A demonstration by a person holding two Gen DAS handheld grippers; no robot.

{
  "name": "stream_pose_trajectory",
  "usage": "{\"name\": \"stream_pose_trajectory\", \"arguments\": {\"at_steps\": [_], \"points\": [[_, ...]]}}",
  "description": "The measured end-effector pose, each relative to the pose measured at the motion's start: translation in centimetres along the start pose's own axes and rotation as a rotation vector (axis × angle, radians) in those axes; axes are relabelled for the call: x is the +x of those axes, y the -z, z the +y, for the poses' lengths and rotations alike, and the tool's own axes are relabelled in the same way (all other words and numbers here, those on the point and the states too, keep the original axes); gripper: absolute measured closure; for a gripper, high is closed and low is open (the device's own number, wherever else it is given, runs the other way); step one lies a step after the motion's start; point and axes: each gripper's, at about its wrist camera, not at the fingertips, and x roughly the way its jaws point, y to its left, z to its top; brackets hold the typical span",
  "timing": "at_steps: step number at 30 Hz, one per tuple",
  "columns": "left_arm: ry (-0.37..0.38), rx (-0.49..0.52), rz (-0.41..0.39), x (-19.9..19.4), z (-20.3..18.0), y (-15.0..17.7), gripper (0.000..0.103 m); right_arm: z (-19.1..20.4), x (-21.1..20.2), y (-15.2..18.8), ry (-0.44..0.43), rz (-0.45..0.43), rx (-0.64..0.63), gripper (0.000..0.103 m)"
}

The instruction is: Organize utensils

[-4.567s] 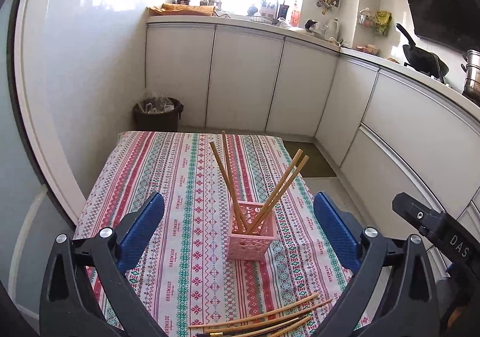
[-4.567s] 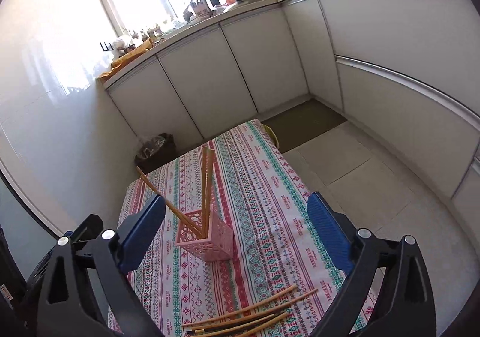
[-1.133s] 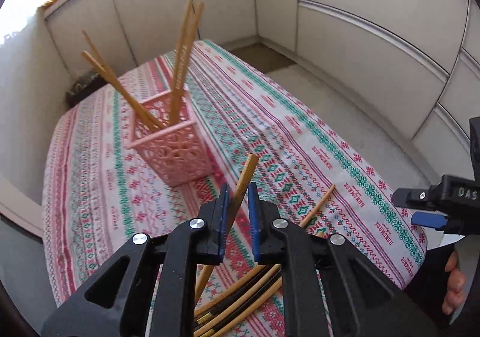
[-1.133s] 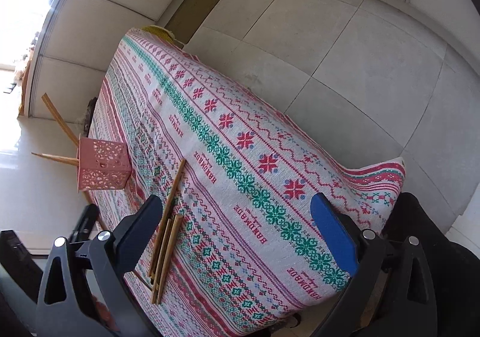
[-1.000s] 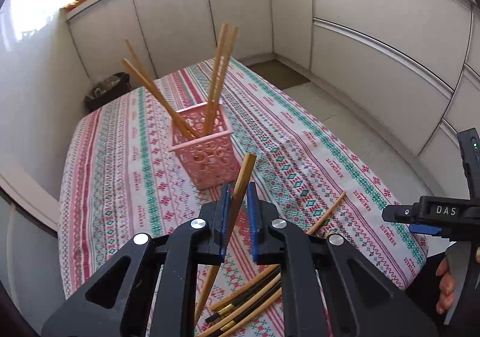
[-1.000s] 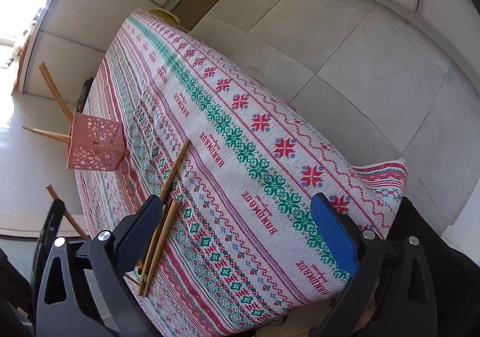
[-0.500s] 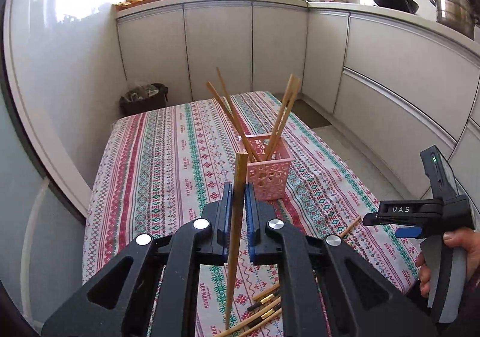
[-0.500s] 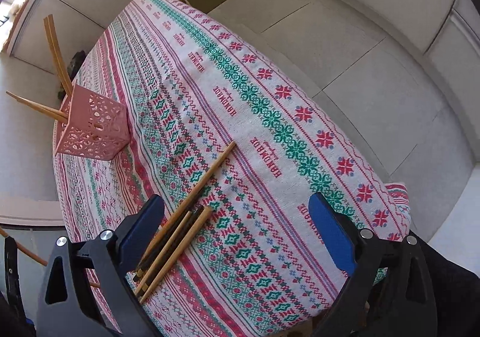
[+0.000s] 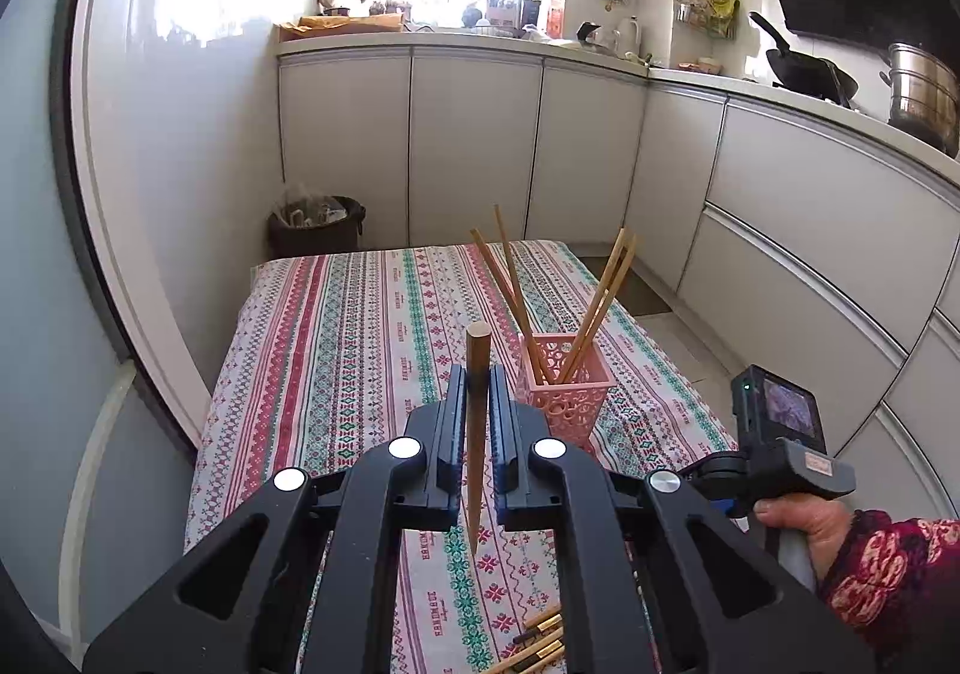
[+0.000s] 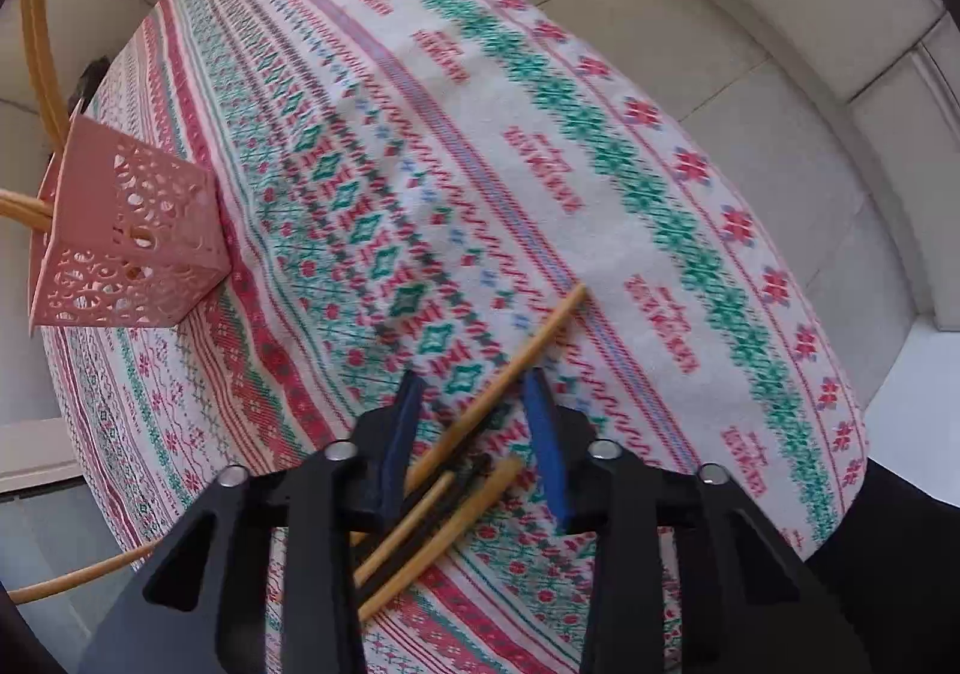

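I had my left gripper point(image 9: 478, 374) pinched tight on 1 wooden chopstick point(image 9: 477, 422), holding it near its blunt upper end so the shaft stood almost upright between the pads with its thin tip hanging free above the cloth. I judged that upright hold suited dropping it tip-first into the pink basket point(image 9: 564, 404), which stood just ahead of that gripper and a little to its right. 4 chopsticks already leaned in the basket, 2 slanting left and 2 slanting right, and their splayed tops crossed the opening; I reckoned they could catch the new stick on its way down.

My right gripper point(image 10: 474, 422) was partly open and held nothing. Its blue pads stood on either side of the loose chopsticks point(image 10: 480, 404) lying on the striped tablecloth point(image 10: 600, 134), the longest light 1 running diagonally up through the gap. At least 1 dark stick lay among the pale ones below the fingers, bunched closely, so I thought taking a single 1 cleanly would be awkward. That view was blurred, so I cannot tell whether the pads touched the cloth.

From the right gripper the basket lay far off to the upper left. Beyond the table ran white cabinets point(image 9: 474, 146), with a dark bin point(image 9: 315, 227) on the floor at the far left corner.
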Motion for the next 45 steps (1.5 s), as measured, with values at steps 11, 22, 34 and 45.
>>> {"name": "stream_pose_trajectory", "arguments": {"at_steps": [11, 22, 34, 45], "points": [[0.010, -0.035, -0.006, -0.3, 1.0, -0.3, 0.096, -0.8, -5.0, 0.4, -0.180, -0.159, -0.036, 0.092], [0.080, 0.004, -0.023, -1.1, -1.6, -0.6, 0.099, -1.8, -16.1, 7.1, -0.348, -0.577, -0.322, 0.096], [0.114, -0.102, 0.010, -1.4, 0.0, -0.3, 0.100, -3.2, -20.7, 9.9, -0.447, -0.699, -0.420, 0.097], [0.101, -0.201, 0.613, 16.9, 3.9, 2.0, 0.072, -4.9, -19.8, 7.7, -0.475, -0.673, -0.371, 0.097]]}}
